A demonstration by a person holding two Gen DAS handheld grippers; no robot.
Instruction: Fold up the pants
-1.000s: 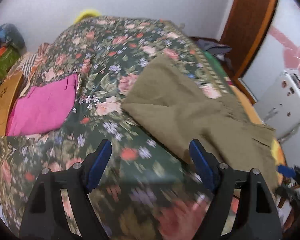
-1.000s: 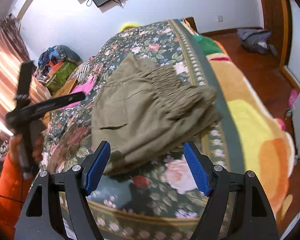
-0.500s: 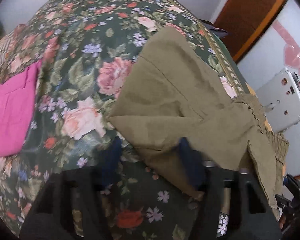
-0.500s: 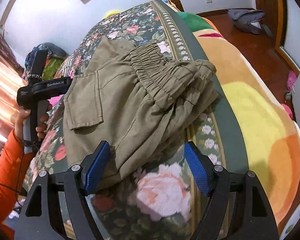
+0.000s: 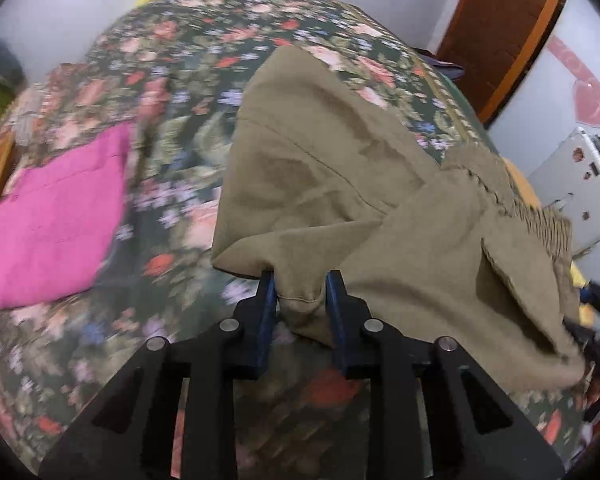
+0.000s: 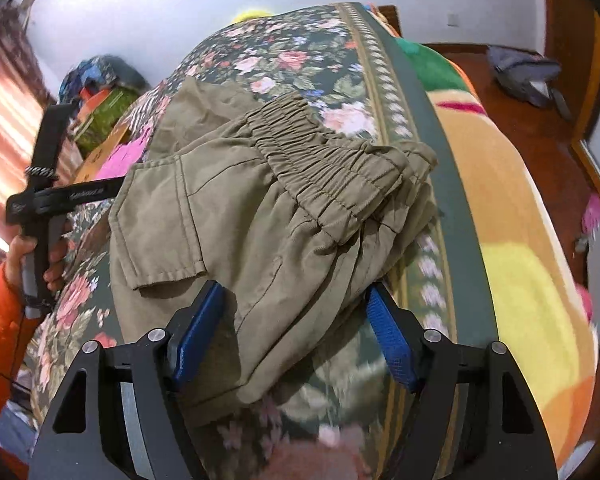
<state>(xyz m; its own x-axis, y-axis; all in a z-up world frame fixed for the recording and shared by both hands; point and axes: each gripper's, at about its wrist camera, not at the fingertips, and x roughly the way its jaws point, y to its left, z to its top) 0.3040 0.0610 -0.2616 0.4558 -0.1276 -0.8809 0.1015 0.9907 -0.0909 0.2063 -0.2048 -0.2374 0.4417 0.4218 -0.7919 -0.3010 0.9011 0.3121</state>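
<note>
A bed (image 6: 308,52) under a dark floral cover carried the olive pants (image 6: 260,208), lying folded near its right edge, waistband bunched. A pink cloth (image 5: 56,220) lay well apart to the left. The left hand-held gripper (image 5: 300,292) was closing, a hem fold between its pads. The right hand-held gripper (image 6: 296,324) was narrowing but spread, straddling the pants' near edge.

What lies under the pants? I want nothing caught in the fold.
The pants lie on the floral bedspread, which shows all around them. The pink cloth lies apart, to one side. Whatever is beneath the pants' middle is covered and cannot be seen.
</note>
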